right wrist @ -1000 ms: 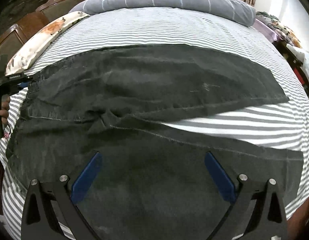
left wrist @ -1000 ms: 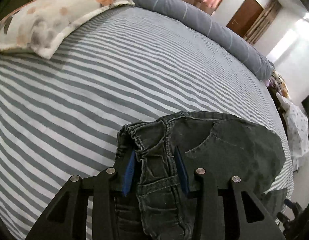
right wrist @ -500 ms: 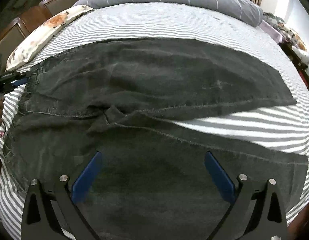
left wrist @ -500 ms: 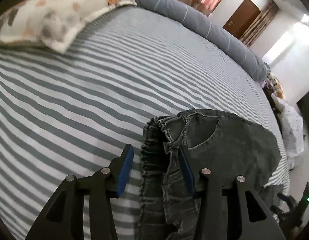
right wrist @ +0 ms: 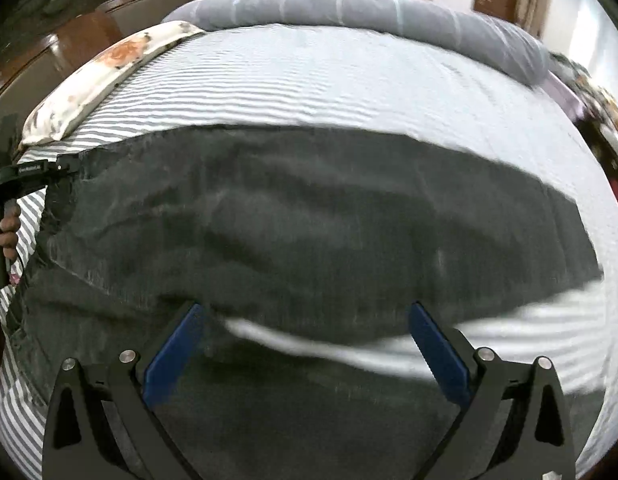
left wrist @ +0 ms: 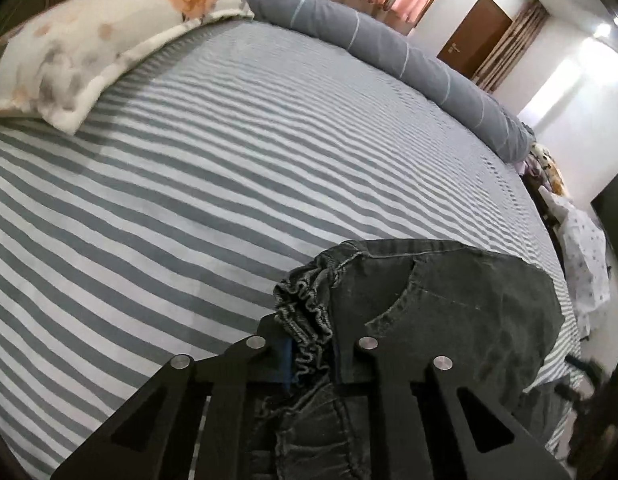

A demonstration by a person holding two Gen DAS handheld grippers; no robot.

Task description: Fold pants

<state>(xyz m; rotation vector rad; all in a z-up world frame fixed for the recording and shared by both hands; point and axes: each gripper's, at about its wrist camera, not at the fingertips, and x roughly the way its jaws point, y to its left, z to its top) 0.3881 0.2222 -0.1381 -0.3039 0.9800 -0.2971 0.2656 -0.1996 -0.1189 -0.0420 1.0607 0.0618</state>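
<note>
Dark grey denim pants [right wrist: 309, 216] lie spread across the striped bed, waist at the left, two legs running right with a strip of sheet showing between them. My left gripper [left wrist: 311, 356] is shut on the gathered elastic waistband [left wrist: 305, 304], pinching it at the pants' near corner; it also shows at the left of the right wrist view [right wrist: 41, 172]. My right gripper [right wrist: 305, 352] is wide open and empty, low over the nearer leg by the crotch, its blue pads [right wrist: 173, 352] on either side of the gap between the legs.
The bed has a grey-and-white striped sheet [left wrist: 229, 168]. A floral pillow [left wrist: 89, 44] lies at the far left and a long grey bolster [left wrist: 369, 48] along the far edge. Clothes [left wrist: 585, 264] are piled off the bed's right side. A wooden headboard [right wrist: 69, 40] stands at the left.
My left gripper has closed onto the waistband, which was loosely between open jaws before. My right gripper has moved forward toward the crotch and the gap between the legs.
</note>
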